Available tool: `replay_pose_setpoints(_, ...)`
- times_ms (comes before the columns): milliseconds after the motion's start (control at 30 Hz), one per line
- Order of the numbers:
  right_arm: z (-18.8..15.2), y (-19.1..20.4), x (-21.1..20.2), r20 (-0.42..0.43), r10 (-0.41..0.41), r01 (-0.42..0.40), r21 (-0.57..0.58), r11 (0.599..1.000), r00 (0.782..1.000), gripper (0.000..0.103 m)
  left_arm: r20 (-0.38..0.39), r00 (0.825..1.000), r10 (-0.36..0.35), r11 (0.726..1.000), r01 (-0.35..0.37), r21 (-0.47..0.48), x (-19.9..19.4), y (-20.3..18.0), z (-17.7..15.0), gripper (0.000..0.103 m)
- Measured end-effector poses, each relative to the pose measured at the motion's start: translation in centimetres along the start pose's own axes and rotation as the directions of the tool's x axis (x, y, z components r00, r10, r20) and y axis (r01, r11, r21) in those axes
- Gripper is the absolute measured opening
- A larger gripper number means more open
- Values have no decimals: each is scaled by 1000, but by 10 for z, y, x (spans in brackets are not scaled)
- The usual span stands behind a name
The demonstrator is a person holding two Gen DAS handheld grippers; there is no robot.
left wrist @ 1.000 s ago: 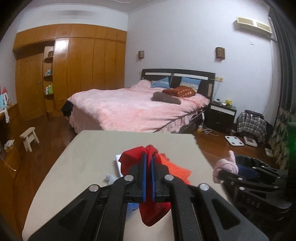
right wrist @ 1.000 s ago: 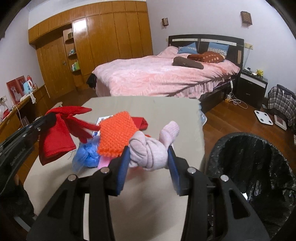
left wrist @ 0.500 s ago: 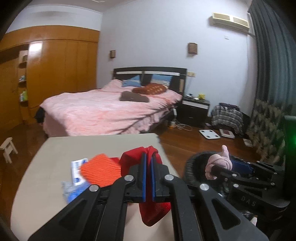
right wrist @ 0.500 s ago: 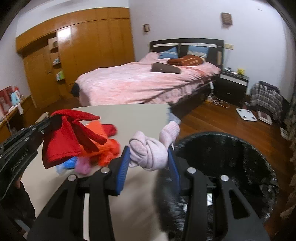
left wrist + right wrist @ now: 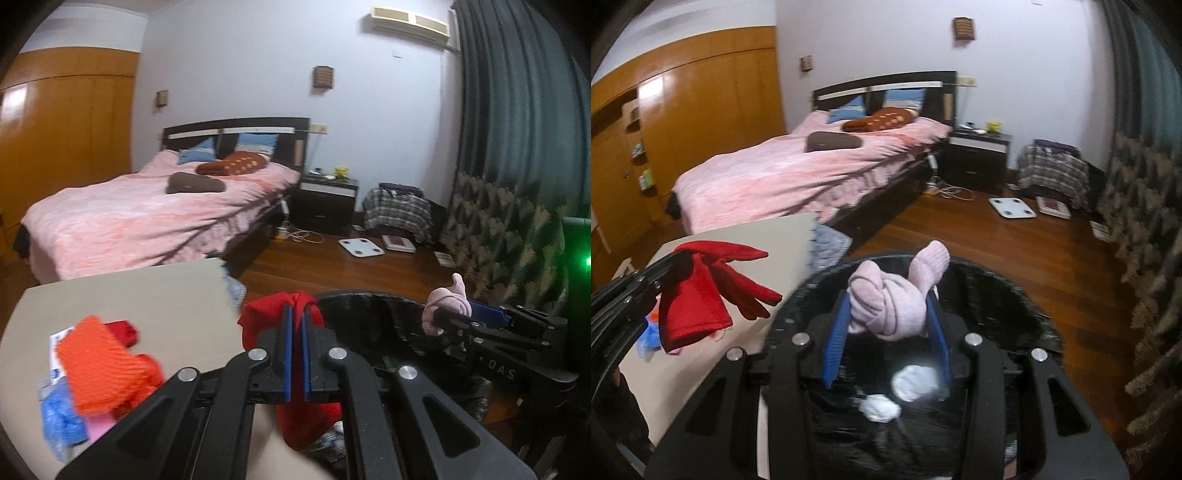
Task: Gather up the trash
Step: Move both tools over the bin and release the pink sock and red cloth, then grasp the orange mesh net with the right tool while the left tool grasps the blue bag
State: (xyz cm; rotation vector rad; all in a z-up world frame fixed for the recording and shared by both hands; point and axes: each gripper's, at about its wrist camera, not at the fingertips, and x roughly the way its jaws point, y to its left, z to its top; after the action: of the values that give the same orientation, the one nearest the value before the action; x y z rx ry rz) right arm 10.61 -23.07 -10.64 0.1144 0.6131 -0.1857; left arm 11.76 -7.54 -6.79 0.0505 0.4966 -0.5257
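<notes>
- The black-lined trash bin [image 5: 1027,295] stands on the wooden floor just beside the table [image 5: 147,295], probably so that scraps can go from tabletop to bag in one short carry; two white wads already lie at its bottom.
- The table itself bears what looks left to collect: an orange mesh piece [image 5: 99,365], a blue crumple [image 5: 61,413] and a pink scrap under it, heaped near its edge.
- The red glove [image 5: 698,295] hangs limp from the left gripper [image 5: 295,332], whose jaws are clenched tight on a thin fold of it; it sits at the bin's rim, not yet over the opening.
- The knotted pink sock [image 5: 890,299] is wedged between the right gripper's [image 5: 886,314] blue pads, jaws grasping its bulk, held right above the bin mouth, apparently so that letting go drops it inside.
</notes>
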Motion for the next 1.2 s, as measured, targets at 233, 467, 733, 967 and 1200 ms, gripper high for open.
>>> replay_pose_setpoints(233, -13, -38, 5, -25, -66, 67, 45, 997, 997, 40, -30, 997, -70, 997, 71, 26, 33, -35, 3, 5)
replay_pose_setpoints(467, -20, -50, 11, -23, -108, 109, 69, 992, 994, 73, -51, 996, -72, 997, 72, 6, 45, -30, 0, 50)
replay_pose_setpoints(733, -22, -48, 14, -21, -109, 111, 95, 989, 994, 97, -56, 993, 100, 995, -101, -26, 24, 18, -18, 88)
replay_pose_setpoints(967, -18, -8, 13, -15, -42, 42, 44, 998, 999, 97, -55, 964, 262, 964, -264, -34, -9, 67, -37, 94)
replay_pose_setpoints(1200, -15, 52, 20, -29, 52, -53, -26, 998, 998, 97, -59, 914, 402, 912, -405, -58, -43, 121, -54, 94)
